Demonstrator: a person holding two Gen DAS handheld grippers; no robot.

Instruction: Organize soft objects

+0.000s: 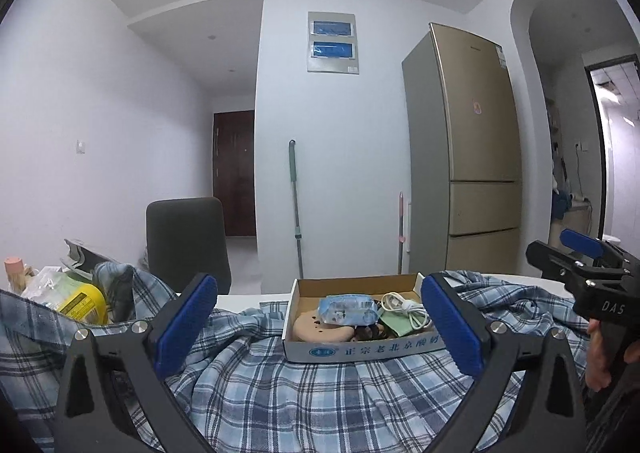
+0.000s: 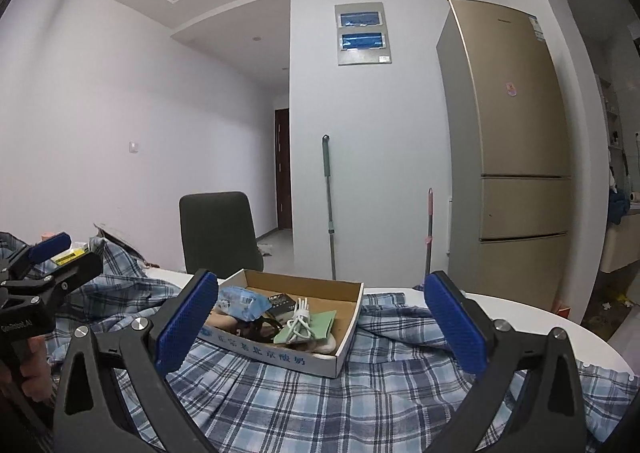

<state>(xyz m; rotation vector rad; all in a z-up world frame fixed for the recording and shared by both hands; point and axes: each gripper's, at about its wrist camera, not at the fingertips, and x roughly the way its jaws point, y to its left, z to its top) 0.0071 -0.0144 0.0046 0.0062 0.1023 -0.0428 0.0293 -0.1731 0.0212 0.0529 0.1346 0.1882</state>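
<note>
A rumpled blue-and-white plaid cloth [image 1: 304, 393] is spread over the white rounded table [image 2: 520, 307], and on it an open shallow cardboard box [image 1: 356, 351] holding a pale blue soft packet [image 1: 348, 309] and a coiled white cable [image 1: 404, 307] is set. The left gripper [image 1: 320, 327] and the right gripper [image 2: 322, 327] are held above the cloth with jaws spread wide, nothing being pinched. Beyond the table a dark chair [image 2: 218, 231], a green-handled mop [image 2: 329, 205] leaned on the white wall and a tall gold-coloured refrigerator [image 2: 516, 149] are seen.
</note>
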